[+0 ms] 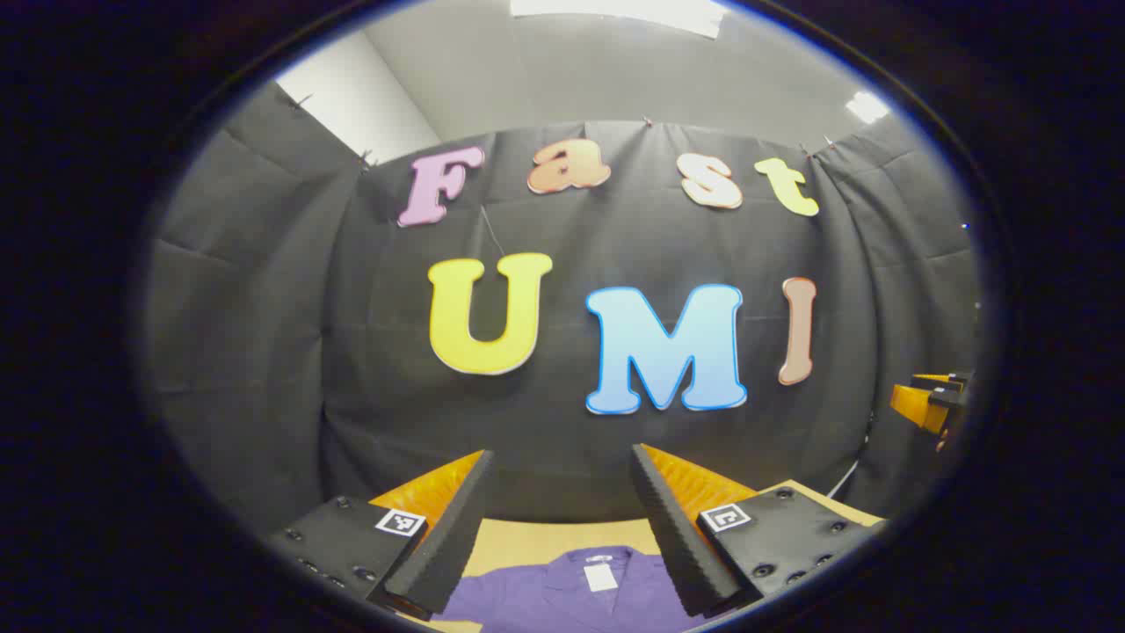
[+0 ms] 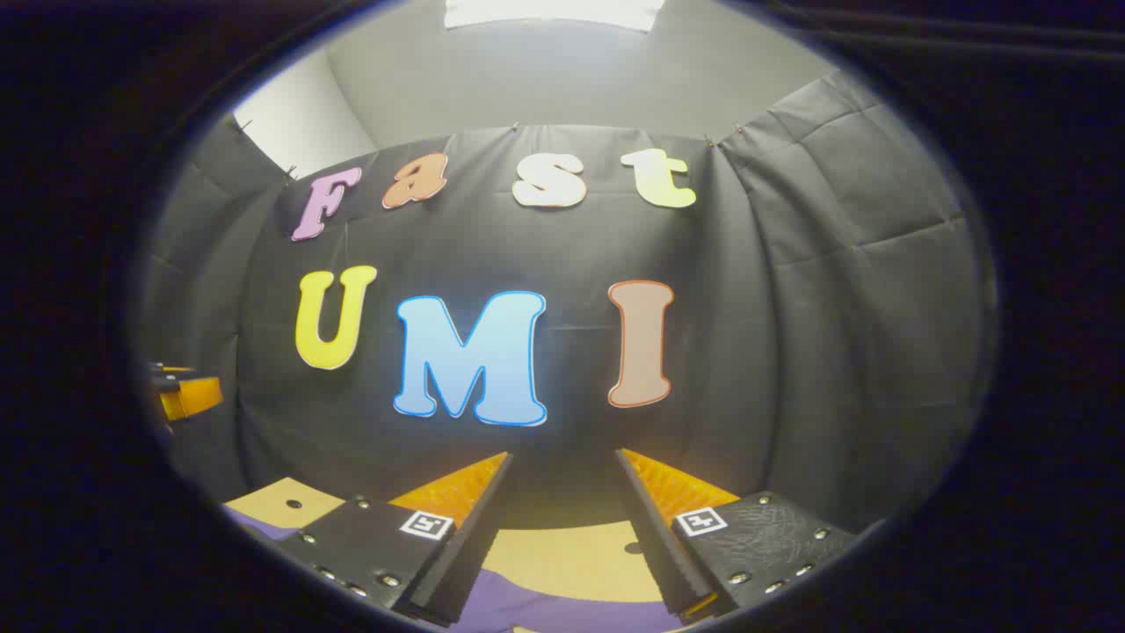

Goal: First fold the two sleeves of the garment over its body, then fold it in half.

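Observation:
A purple garment (image 1: 571, 593) with a collar and a white neck label lies flat on a tan table (image 1: 554, 536), low in the left gripper view. My left gripper (image 1: 560, 466) hangs above it, open, with nothing between its fingers. In the right gripper view a strip of the same purple garment (image 2: 545, 611) shows at the bottom on the table (image 2: 571, 554). My right gripper (image 2: 562, 466) is held above it, open and empty. Each view catches the other gripper at its edge: the right gripper (image 1: 927, 404) at far right, the left gripper (image 2: 180, 391) at far left.
The black cloth wall (image 1: 562, 352) closes off the back and sides of the booth just behind the table. A small hole (image 2: 293, 505) marks the table's left part in the right gripper view.

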Demonstrator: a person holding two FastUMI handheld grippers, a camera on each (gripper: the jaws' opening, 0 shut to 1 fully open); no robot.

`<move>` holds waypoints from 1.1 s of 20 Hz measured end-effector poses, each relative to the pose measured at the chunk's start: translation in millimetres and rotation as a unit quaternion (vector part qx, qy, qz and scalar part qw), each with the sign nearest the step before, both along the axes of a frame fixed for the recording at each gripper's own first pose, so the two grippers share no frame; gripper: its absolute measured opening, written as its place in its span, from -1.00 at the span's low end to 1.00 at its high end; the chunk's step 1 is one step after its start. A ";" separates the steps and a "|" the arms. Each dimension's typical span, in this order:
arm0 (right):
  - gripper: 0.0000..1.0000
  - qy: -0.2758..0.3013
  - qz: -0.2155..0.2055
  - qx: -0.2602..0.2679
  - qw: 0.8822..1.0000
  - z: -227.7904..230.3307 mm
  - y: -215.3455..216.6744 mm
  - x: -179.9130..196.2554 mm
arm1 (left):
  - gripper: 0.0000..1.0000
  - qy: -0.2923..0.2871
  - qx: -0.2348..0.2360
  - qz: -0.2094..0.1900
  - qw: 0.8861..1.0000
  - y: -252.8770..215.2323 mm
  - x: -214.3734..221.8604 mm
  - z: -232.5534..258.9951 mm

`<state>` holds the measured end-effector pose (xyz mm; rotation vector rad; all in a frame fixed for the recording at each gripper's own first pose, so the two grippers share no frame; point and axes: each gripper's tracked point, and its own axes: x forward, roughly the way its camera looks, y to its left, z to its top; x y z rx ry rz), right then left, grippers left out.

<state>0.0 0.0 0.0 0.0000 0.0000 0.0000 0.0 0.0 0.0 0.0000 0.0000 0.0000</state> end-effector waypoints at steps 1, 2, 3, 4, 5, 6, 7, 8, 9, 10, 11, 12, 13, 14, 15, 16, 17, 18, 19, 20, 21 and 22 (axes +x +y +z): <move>0.53 0.004 -0.010 -0.003 1.000 -2.9 -5.4 1.6 | 0.96 0.008 -0.008 -0.003 1.000 -0.7 2.4 -4.9; 0.52 0.009 -0.019 -0.006 1.000 -4.6 -10.4 2.0 | 0.95 0.011 -0.016 -0.004 1.000 -0.5 4.8 -7.1; 0.54 0.014 -0.028 -0.009 0.999 -7.5 -14.0 1.0 | 0.95 0.015 -0.018 -0.003 1.000 1.8 6.2 -9.3; 0.54 0.018 -0.033 -0.010 0.999 -9.1 -16.8 0.3 | 0.95 0.018 -0.016 -0.001 1.000 4.4 8.0 -11.0; 0.54 0.022 -0.037 -0.010 0.999 -11.9 -17.2 0.5 | 0.94 0.020 -0.014 0.000 1.000 7.1 9.9 -12.1; 0.52 0.028 -0.040 -0.011 0.999 -14.8 -17.5 0.4 | 0.94 0.023 -0.011 0.003 1.000 9.8 11.1 -13.7; 0.53 0.034 -0.044 -0.013 0.998 -18.2 -18.3 0.5 | 0.94 0.026 -0.008 0.005 1.000 12.8 11.5 -16.2; 0.54 0.039 -0.049 -0.014 0.998 -20.7 -19.0 1.0 | 0.94 0.030 -0.006 0.006 1.000 14.7 12.3 -18.1; 0.54 0.046 -0.054 -0.014 0.997 -24.7 -19.4 2.2 | 0.94 0.032 -0.008 0.007 0.999 16.0 13.2 -19.5; 0.54 0.054 -0.057 -0.013 0.997 -28.5 -18.0 3.9 | 0.95 0.032 -0.012 0.006 0.999 16.6 13.7 -20.3; 0.54 0.062 -0.059 -0.011 0.996 -34.6 -16.2 4.6 | 0.95 0.033 -0.015 0.005 0.999 16.9 13.3 -21.0; 0.53 0.070 -0.063 -0.011 0.996 -39.2 -15.1 5.6 | 0.95 0.035 -0.015 0.005 0.999 18.7 13.2 -22.9; 0.55 0.079 -0.070 -0.013 0.994 -45.8 -16.5 7.5 | 0.95 0.038 -0.013 0.006 0.999 21.3 13.6 -26.4; 0.52 0.094 -0.077 -0.015 0.992 -54.4 -18.6 8.9 | 0.95 0.041 -0.010 0.008 0.999 23.5 13.7 -29.6; 0.52 0.108 -0.084 -0.016 0.990 -64.8 -20.3 10.1 | 0.96 0.044 -0.008 0.008 0.999 26.3 13.5 -31.9; 0.54 0.122 -0.092 -0.015 0.988 -73.5 -23.1 11.2 | 0.96 0.045 -0.007 0.010 0.999 30.0 13.1 -33.1; 0.55 0.137 -0.100 -0.014 0.985 -83.5 -25.6 12.7 | 0.96 0.047 -0.008 0.011 0.999 33.4 13.0 -35.4; 0.54 0.150 -0.110 -0.012 0.983 -93.0 -29.5 13.7 | 0.96 0.049 -0.008 0.013 0.999 36.8 13.6 -37.4; 0.54 0.163 -0.121 -0.011 0.979 -103.3 -35.5 15.1 | 0.96 0.050 -0.006 0.017 0.999 43.5 13.6 -39.0; 0.55 0.177 -0.133 -0.012 0.975 -113.8 -42.5 16.0 | 0.96 0.052 -0.005 0.020 0.998 48.4 13.7 -41.7; 0.55 0.193 -0.146 -0.011 0.970 -126.9 -49.6 13.9 | 0.95 0.056 -0.004 0.023 0.998 52.2 14.0 -44.6; 0.55 0.209 -0.158 -0.010 0.965 -140.2 -57.2 13.8 | 0.95 0.061 -0.003 0.026 0.998 56.9 14.1 -48.1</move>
